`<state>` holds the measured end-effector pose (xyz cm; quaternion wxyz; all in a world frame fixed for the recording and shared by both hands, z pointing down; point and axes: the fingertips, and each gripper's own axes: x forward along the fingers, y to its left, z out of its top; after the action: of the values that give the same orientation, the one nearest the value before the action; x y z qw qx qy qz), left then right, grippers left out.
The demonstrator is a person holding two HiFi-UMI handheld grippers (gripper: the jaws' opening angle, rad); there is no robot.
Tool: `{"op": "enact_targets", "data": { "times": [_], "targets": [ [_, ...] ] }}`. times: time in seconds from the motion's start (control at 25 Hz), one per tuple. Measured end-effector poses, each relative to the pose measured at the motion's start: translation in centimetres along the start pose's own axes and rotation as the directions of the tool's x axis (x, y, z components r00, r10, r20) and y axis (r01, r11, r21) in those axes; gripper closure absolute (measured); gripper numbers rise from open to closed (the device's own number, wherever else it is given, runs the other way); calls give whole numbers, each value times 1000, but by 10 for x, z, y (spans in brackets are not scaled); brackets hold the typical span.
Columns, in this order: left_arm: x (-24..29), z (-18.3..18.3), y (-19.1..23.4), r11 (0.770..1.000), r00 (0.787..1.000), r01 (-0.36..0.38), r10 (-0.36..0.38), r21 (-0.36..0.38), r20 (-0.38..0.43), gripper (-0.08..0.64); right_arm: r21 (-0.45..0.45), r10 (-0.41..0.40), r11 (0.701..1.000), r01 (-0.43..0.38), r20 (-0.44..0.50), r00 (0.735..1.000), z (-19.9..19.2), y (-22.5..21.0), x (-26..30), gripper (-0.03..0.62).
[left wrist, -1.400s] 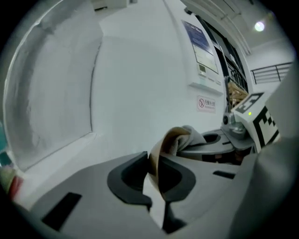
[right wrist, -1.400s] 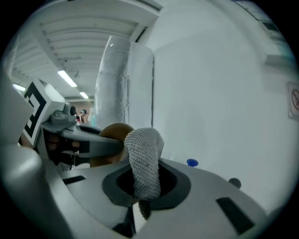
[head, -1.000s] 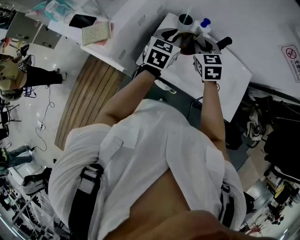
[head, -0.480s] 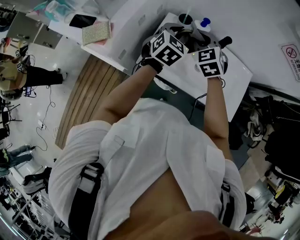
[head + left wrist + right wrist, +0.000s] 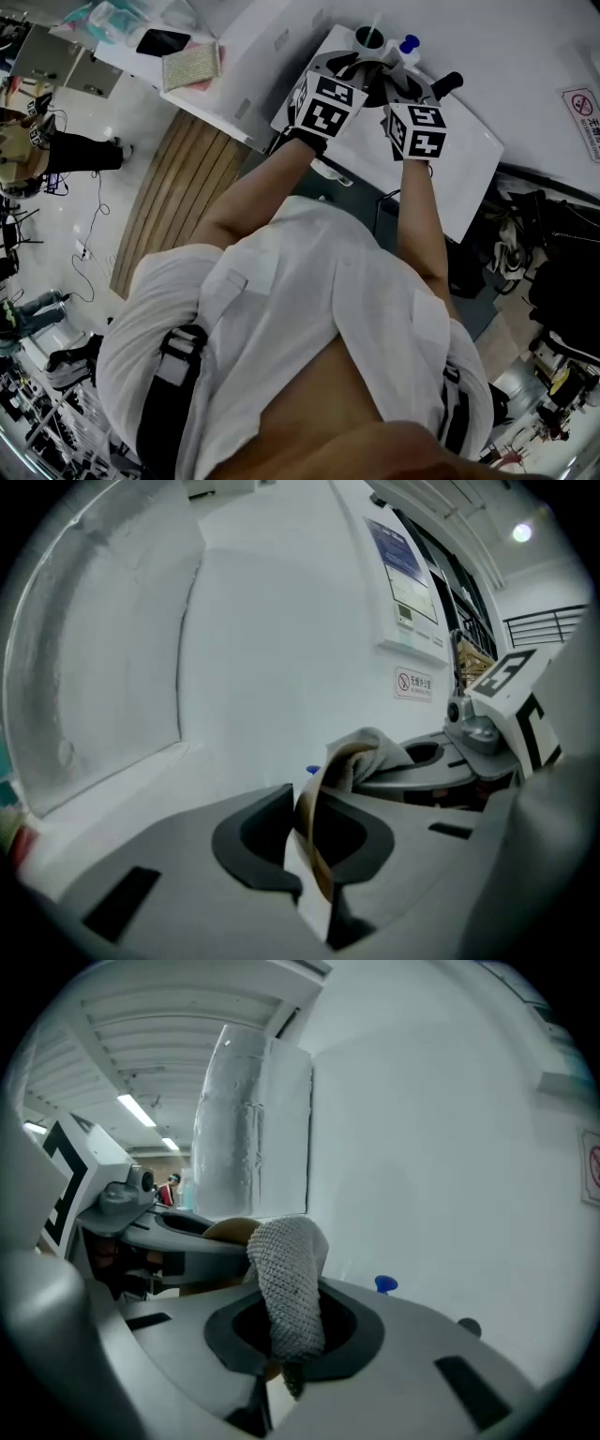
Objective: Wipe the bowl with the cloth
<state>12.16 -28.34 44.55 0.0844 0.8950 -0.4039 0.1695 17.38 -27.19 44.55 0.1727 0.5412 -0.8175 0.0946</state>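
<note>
Both grippers are held close together over the white table (image 5: 469, 159). My left gripper (image 5: 314, 855) is shut on the thin brown rim of the bowl (image 5: 317, 841), which stands edge-on between its jaws. My right gripper (image 5: 291, 1335) is shut on a grey knitted cloth (image 5: 289, 1283) that bulges up out of its jaws. In the left gripper view the cloth (image 5: 367, 754) lies folded over the bowl's rim, beside the right gripper. The bowl (image 5: 230, 1230) shows as a tan curve behind the cloth. In the head view the marker cubes (image 5: 323, 103) hide the jaws and most of the bowl.
A cup with a straw (image 5: 370, 37), a blue-capped bottle (image 5: 410, 44) and a black handle (image 5: 450, 82) stand at the table's far edge. A white wall rises just beyond. A glittery pad (image 5: 192, 66) lies on another table to the left.
Half a second ago both marker cubes sat slightly further right and the left one was tilted. Both are now back near where they were a second ago.
</note>
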Motion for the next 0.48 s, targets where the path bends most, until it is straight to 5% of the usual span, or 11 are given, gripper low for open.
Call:
{"op": "enact_targets", "data": {
  "times": [0.2, 0.48],
  "targets": [
    [-3, -5, 8, 995, 1000, 5, -3, -95, 21, 531, 160, 44, 986, -52, 51, 998, -9, -4, -4, 549],
    [1, -17, 13, 998, 999, -24, 22, -65, -24, 535, 156, 105, 979, -130, 163, 981, -5, -3, -17, 540]
  ]
}}
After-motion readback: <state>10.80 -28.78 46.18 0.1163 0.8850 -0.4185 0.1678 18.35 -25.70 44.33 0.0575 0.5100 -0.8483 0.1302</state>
